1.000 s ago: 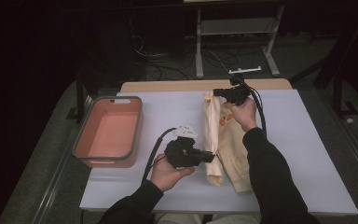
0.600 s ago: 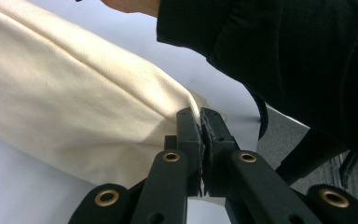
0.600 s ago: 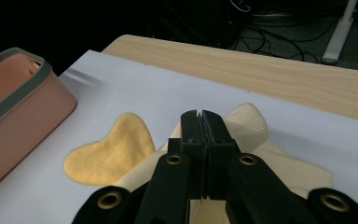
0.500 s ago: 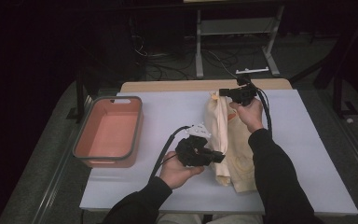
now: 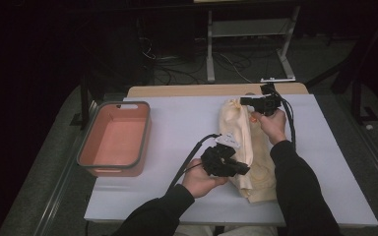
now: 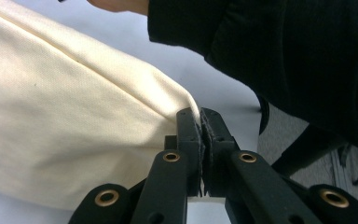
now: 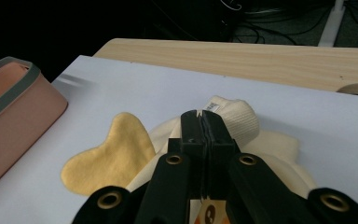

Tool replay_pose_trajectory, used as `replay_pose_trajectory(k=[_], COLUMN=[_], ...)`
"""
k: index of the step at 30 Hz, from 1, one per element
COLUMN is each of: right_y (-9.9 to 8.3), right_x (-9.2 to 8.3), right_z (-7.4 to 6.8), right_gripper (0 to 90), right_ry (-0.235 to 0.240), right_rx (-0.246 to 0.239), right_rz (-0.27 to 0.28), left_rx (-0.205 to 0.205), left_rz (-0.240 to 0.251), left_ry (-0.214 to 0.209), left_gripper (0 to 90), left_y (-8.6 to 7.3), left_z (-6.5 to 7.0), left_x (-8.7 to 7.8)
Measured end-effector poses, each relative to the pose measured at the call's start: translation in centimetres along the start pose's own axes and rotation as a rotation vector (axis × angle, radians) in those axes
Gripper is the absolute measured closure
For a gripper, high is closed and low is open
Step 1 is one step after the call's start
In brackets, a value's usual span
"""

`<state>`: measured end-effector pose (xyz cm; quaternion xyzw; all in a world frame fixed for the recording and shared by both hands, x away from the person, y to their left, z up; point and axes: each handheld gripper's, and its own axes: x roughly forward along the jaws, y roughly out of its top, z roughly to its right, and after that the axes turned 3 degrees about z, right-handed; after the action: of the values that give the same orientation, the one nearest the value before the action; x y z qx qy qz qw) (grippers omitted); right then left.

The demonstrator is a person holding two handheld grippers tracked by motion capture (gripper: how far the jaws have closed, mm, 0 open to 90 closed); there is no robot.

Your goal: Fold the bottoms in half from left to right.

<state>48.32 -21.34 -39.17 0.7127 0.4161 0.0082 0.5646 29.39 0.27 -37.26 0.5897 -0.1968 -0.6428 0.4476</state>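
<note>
A cream garment [image 5: 258, 164] lies lengthwise on the white table [image 5: 177, 123], folded over itself. My left gripper [image 5: 245, 170] is at its near left part, shut on the fabric's edge. In the left gripper view the jaws [image 6: 200, 116] pinch the cream cloth [image 6: 74, 121] at their tips. My right gripper [image 5: 243, 101] is at the far end, shut on the garment by its ribbed, labelled end [image 7: 235, 114]. In the right gripper view the jaws [image 7: 200, 117] are pressed together over the cloth, with a yellow flap [image 7: 107, 158] to their left and an orange tag [image 7: 209, 214] beneath them.
A salmon bin with a grey rim [image 5: 146, 130] stands at the table's left and holds nothing; it also appears as the pink bin [image 7: 14, 116]. A wooden tabletop [image 5: 202, 90] borders the far edge. A dark sleeve [image 6: 284, 51] reaches over the garment.
Both grippers have moved to the right with the cream fabric in them, carrying the fold over the garment's middle. The left hand now sits against the garment.
</note>
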Motion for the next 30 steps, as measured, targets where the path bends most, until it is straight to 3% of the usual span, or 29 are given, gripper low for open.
replay_pose_trajectory(k=[8,16,22,30], right_y=[-1.4,-2.6,-3.4,-4.3], right_x=[-1.2,-1.6,-1.7,-2.1], right_z=[1.9,3.8,4.7,5.6], right_gripper=[87.6,87.6,87.6,87.6], right_ry=[-0.006,0.002,-0.006,-0.012], right_rx=[0.049,0.101,0.114,0.141], right_rz=[0.022,0.038,0.038,0.045], left_rx=[0.025,0.025,0.028,0.024], left_rz=[-0.08,-0.115,-0.157,-0.18], left_ry=[-0.021,-0.042,-0.058,-0.064], left_gripper=[87.4,87.4,87.4,87.3], left_y=[0.9,1.4,1.5,1.2], left_z=[0.2,0.2,0.1,0.2], left_x=[1.9,4.2,6.1,7.7])
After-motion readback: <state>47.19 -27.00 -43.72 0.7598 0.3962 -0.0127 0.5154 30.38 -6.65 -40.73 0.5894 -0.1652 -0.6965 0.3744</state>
